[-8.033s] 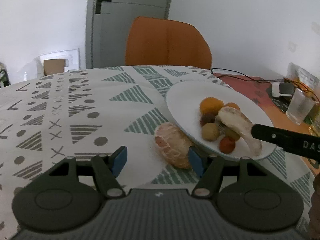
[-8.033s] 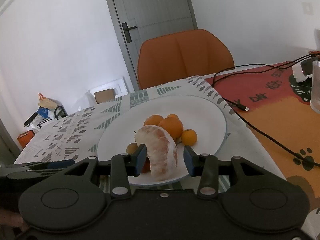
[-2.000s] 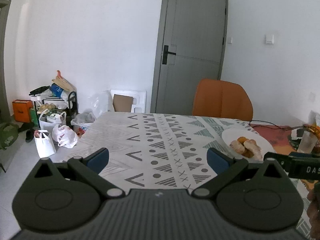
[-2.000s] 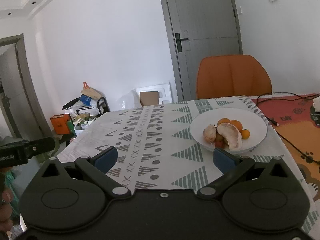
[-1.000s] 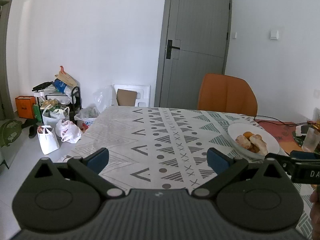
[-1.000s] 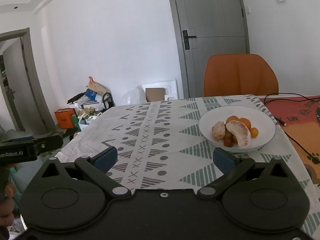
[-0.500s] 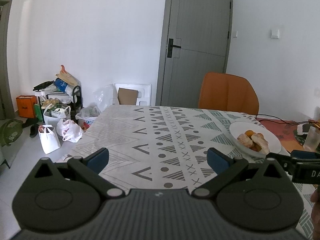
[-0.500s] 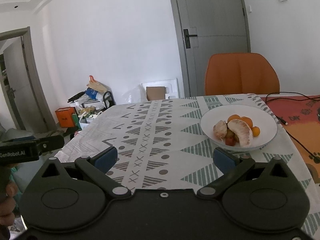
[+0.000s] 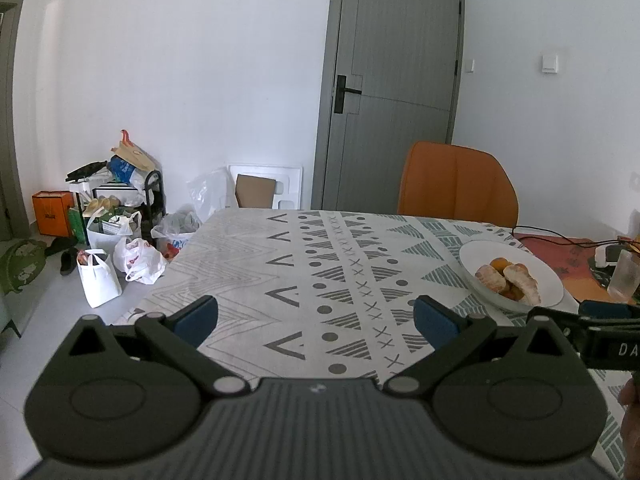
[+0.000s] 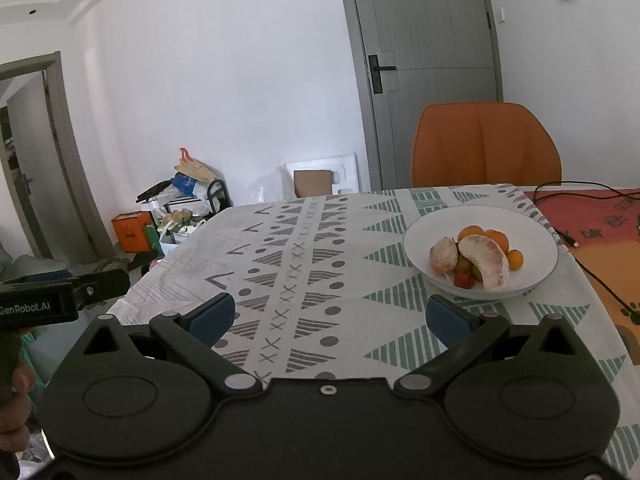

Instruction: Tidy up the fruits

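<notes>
Left gripper (image 9: 315, 318): jaws spread wide, blue pads (image 9: 196, 317) well apart, nothing between them; the unit is held above the near edge of the table, clear of all fruit. Right gripper (image 10: 329, 317): same condition, jaws fully parted and empty, positioned over the near table edge. In the right wrist view the body of the left gripper appears at the left margin, gripped by a hand (image 10: 12, 408). Beneath both grippers lies the patterned tablecloth (image 10: 288, 264), printed with grey and green triangles, crosses and dots. Farther along the table, toward its right side, stands the white plate (image 10: 532, 240). The fruits are all on this plate: a large peeled citrus segment (image 10: 486, 262) lies across the heap, a second peeled piece (image 10: 443, 256) sits to its left, small oranges (image 10: 496, 238) rest behind, and a small red fruit (image 10: 463, 279) lies at the front. To the right of the cloth, a black cable (image 10: 588, 268) runs over an orange-red mat (image 10: 600, 224). Beyond the table stands an orange chair (image 10: 486, 146), then a grey door (image 10: 430, 60). At far left, bags and boxes (image 9: 108, 216) are piled on the floor by the white wall.
</notes>
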`<state>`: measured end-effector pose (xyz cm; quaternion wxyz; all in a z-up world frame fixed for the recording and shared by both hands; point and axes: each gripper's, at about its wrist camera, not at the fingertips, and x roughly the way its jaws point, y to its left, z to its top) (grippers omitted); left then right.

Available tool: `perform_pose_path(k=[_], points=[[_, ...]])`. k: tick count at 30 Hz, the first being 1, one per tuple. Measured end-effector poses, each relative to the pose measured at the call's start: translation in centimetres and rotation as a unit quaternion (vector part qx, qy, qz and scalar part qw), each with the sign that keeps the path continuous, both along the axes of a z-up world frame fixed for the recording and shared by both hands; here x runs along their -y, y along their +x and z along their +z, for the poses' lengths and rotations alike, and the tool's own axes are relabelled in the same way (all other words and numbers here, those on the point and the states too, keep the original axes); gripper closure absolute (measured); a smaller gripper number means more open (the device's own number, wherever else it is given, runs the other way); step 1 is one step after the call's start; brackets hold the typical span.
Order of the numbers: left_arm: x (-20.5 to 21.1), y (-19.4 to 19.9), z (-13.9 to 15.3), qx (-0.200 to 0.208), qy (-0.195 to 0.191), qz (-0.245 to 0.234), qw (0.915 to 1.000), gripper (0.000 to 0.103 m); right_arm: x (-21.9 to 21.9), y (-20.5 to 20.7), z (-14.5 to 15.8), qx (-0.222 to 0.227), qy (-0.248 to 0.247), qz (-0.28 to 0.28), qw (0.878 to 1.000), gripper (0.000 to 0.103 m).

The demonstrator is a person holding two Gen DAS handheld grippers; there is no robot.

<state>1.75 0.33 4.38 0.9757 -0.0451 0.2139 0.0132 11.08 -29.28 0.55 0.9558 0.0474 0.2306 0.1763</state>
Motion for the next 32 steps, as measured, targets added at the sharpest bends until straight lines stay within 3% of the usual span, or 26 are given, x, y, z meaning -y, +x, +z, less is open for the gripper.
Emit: perform_pose_path(k=[32], points=[[-0.5,0.17,-0.68,-0.012,0.005,-0.003,0.9999,0.0,-0.13,0.4,-0.67,-0.008,-0.005,-0.001,1.0,0.0]])
